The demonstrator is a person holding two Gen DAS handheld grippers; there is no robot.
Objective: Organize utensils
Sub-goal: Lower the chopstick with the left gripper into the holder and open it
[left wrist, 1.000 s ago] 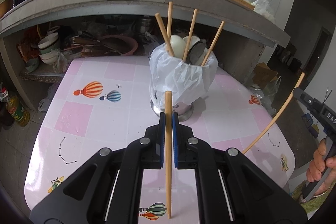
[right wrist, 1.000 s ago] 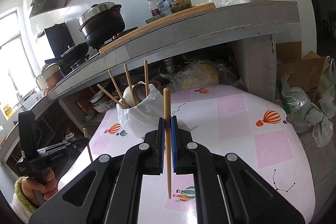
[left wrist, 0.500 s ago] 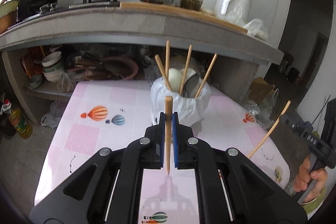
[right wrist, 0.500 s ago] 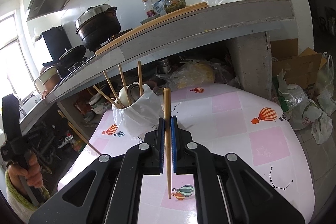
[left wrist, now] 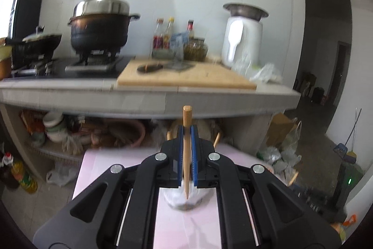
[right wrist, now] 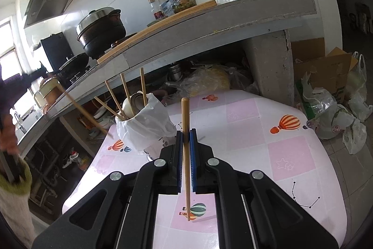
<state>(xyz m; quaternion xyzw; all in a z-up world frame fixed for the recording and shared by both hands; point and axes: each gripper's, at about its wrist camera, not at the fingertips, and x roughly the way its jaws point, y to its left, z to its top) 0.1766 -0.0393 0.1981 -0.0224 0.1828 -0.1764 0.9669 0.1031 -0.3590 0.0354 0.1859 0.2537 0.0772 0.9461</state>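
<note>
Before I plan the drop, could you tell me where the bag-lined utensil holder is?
In the right wrist view, the bag-lined utensil holder stands on the pink table, left of the right gripper, below the counter edge, with four chopsticks standing in it.

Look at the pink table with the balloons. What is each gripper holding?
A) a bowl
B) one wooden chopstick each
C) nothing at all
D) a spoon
B: the left gripper is shut on a chopstick that stands upright between its blue pads, and the right gripper is shut on another chopstick the same way.
</note>
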